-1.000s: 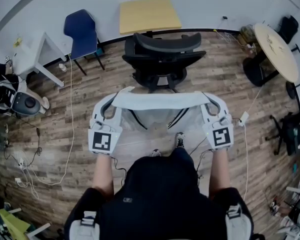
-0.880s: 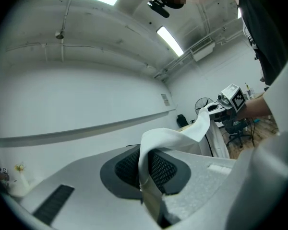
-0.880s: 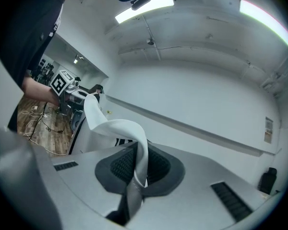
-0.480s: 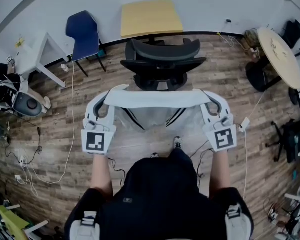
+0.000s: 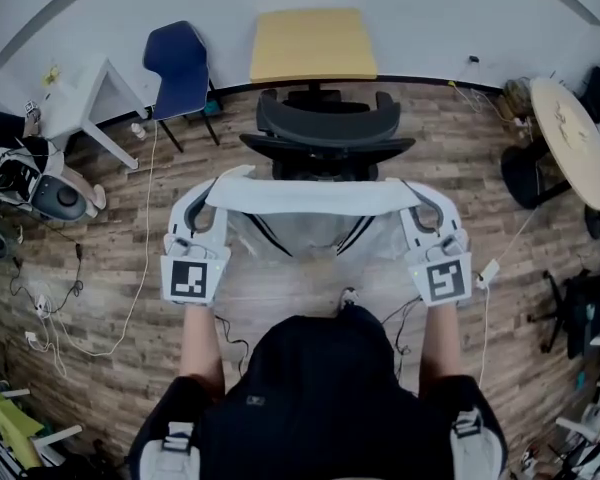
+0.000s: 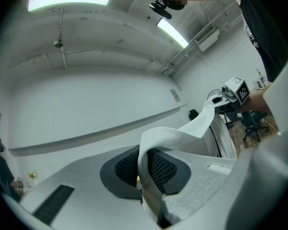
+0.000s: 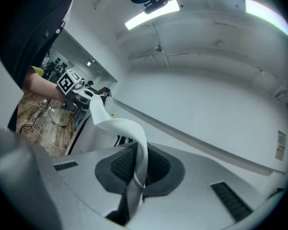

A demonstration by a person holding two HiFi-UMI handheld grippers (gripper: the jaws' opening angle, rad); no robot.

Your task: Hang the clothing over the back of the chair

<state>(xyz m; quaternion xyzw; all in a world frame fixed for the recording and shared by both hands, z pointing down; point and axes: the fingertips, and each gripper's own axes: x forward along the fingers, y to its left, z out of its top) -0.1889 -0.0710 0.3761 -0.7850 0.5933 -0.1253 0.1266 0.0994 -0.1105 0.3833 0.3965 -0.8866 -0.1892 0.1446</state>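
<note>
A white garment (image 5: pixel 310 198) with dark stripes is stretched level between my two grippers, its body hanging below the taut top edge. My left gripper (image 5: pixel 223 180) is shut on the garment's left end (image 6: pixel 146 176). My right gripper (image 5: pixel 408 190) is shut on the right end (image 7: pixel 137 176). A black office chair (image 5: pixel 325 138) stands just beyond the garment, its curved backrest top close to the stretched edge. In the left gripper view the cloth runs off to the right gripper (image 6: pixel 233 92); in the right gripper view it runs toward the left gripper (image 7: pixel 72 87).
A yellow table (image 5: pixel 313 45) stands against the wall behind the chair. A blue chair (image 5: pixel 180 63) and a white table (image 5: pixel 85 103) are at the far left, a round table (image 5: pixel 578 128) at the right. Cables (image 5: pixel 130 298) lie on the wooden floor.
Both grippers have carried the stretched garment forward and a little up, closer to the black chair's back. The grip on both ends is unchanged.
</note>
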